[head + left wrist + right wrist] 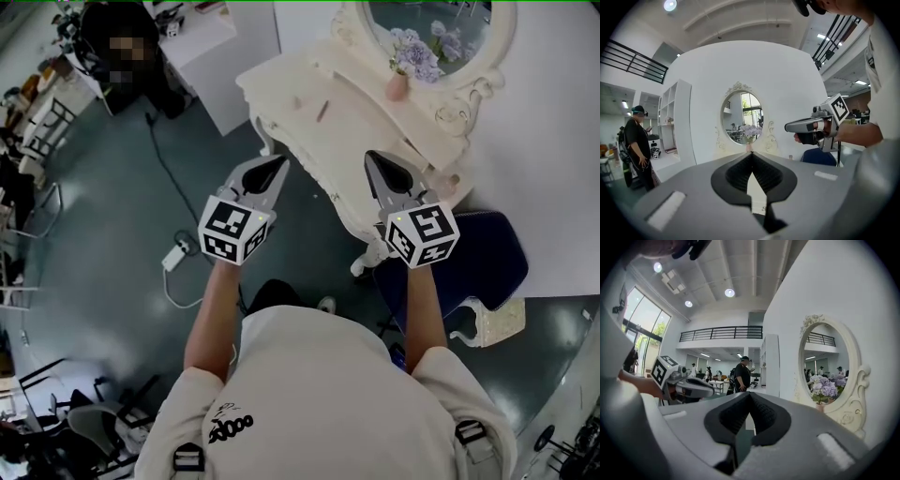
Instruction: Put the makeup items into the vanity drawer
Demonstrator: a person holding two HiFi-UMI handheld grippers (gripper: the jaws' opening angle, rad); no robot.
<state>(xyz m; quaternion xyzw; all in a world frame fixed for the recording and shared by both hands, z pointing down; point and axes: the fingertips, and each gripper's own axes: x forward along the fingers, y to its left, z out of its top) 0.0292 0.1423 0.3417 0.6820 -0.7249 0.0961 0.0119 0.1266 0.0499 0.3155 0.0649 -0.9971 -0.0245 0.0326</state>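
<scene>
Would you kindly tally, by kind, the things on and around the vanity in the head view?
Hand-held gripper: 2 (left hand-held gripper, right hand-held gripper, both shut, empty)
Vanity table: 1
Oval mirror: 1
Vase of flowers: 1
Slim stick on the tabletop: 1
Blue seat: 1
Total: 7

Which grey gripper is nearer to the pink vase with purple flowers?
The right grey gripper: in the head view it lies just below the pink vase; the left gripper is farther aside.
</scene>
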